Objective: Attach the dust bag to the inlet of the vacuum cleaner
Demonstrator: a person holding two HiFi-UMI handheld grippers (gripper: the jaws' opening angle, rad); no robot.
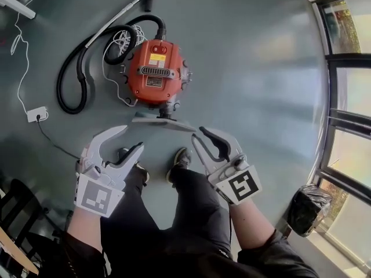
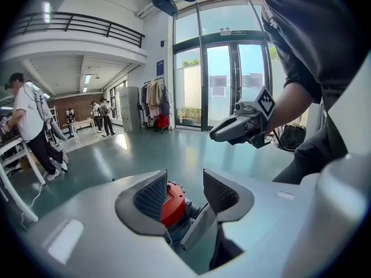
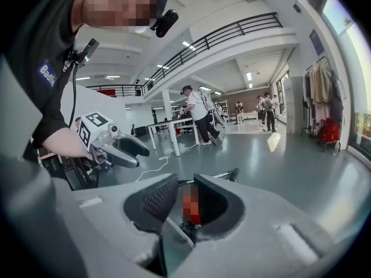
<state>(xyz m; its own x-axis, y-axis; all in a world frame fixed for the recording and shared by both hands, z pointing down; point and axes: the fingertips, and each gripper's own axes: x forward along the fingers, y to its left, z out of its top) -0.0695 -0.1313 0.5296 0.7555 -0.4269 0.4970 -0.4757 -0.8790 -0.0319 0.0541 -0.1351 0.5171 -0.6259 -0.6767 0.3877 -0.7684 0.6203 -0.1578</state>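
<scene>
floor [image 1: 261, 68]: 1 vacuum [image 1: 155, 74], 1 hose [image 1: 71, 109], 1 cord [image 1: 123, 38], 1 dust bag [image 1: 156, 120] | left gripper [image 1: 132, 138], right gripper [image 1: 197, 134]: jaws apart, empty

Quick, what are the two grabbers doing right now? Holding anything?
Left gripper: jaws open, holding nothing.
Right gripper: jaws open a little, holding nothing.

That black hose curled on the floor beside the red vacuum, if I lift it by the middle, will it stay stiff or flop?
Probably floppy: the black hose lies in loose curves, so both sides would likely sag. It seems joined to the red vacuum and a metal wand, so lifting may tug those along.
</scene>
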